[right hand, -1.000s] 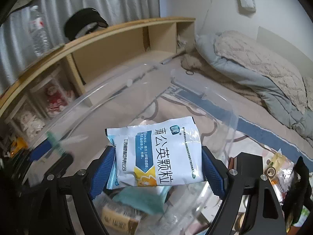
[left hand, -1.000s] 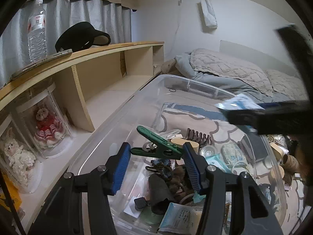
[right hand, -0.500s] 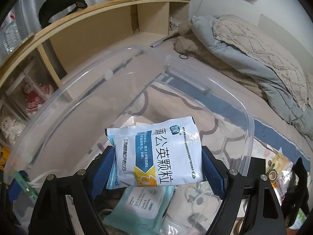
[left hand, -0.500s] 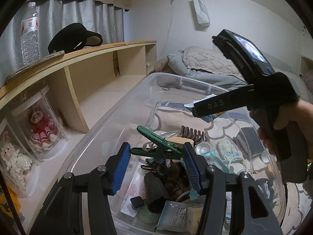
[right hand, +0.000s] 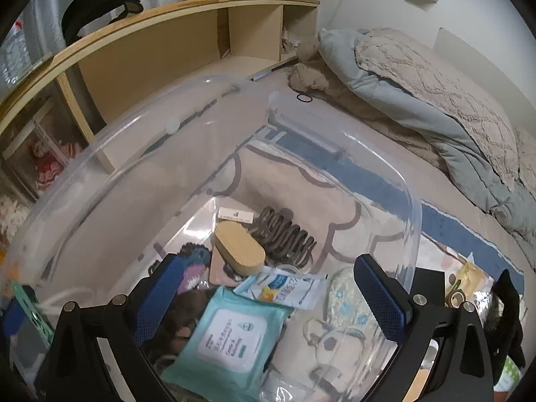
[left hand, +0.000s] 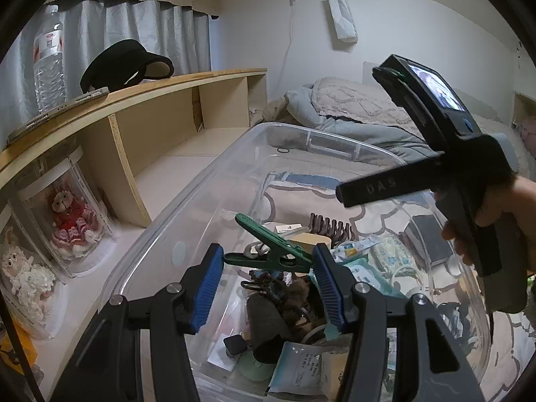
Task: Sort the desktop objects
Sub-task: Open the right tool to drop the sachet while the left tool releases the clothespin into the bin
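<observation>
My left gripper (left hand: 266, 268) is shut on a green plastic clothes clip (left hand: 268, 251), held above the near end of the clear plastic bin (left hand: 301, 127). My right gripper (right hand: 266, 264) hangs over the same bin (right hand: 412, 201); its jaws are opening wide, with nothing between the blue pads (right hand: 378, 298). Below them, a white and blue medicine sachet (right hand: 281, 288) lies loose in the bin, resting on a teal wet-wipes pack (right hand: 231, 331). In the left wrist view a hand (left hand: 502, 207) holds the right tool's black handle (left hand: 469, 174) above the bin's right side.
The bin also holds a wooden brush (right hand: 239, 248), a brown hair claw (right hand: 284, 234), a patterned face mask (right hand: 348, 305) and other small items. A wooden shelf (left hand: 167, 83) at the left carries a water bottle (left hand: 48, 60) and a black visor (left hand: 127, 63). Bedding (right hand: 435, 93) lies behind.
The right jaws have spread wide and the sachet has dropped from them into the bin. The right gripper has sunk lower over the bin. The left gripper still holds the clip in place.
</observation>
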Motion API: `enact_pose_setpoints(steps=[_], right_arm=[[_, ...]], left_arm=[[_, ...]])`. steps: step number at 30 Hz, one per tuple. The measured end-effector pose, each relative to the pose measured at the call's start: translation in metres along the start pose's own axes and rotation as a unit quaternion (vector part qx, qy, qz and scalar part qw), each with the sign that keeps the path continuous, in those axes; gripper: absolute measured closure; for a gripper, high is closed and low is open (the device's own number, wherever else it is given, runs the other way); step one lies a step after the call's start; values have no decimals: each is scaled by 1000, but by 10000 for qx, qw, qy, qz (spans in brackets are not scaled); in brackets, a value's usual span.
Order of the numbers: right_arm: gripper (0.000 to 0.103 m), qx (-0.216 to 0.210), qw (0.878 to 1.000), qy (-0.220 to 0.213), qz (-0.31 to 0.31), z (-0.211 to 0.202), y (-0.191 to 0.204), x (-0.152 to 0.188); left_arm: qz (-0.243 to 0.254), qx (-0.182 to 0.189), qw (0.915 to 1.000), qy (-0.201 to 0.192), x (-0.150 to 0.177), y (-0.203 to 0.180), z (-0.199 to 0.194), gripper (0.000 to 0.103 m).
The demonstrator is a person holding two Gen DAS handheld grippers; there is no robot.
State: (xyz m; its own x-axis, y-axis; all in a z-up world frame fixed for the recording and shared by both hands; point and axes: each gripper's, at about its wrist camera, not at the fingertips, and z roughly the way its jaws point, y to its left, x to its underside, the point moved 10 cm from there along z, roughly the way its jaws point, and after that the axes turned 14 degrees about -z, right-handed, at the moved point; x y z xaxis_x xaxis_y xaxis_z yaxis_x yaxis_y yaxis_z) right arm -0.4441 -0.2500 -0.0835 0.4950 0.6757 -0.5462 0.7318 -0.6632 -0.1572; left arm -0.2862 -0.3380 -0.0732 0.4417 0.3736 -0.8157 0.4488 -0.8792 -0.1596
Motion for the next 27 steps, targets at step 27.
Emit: enact_pose_setpoints(steps=[27], right_arm=[[2,-60,9967,-713,-382,-43,20,11]], left_arm=[[-85,-57,9997,-219,-10,5,-12,14]])
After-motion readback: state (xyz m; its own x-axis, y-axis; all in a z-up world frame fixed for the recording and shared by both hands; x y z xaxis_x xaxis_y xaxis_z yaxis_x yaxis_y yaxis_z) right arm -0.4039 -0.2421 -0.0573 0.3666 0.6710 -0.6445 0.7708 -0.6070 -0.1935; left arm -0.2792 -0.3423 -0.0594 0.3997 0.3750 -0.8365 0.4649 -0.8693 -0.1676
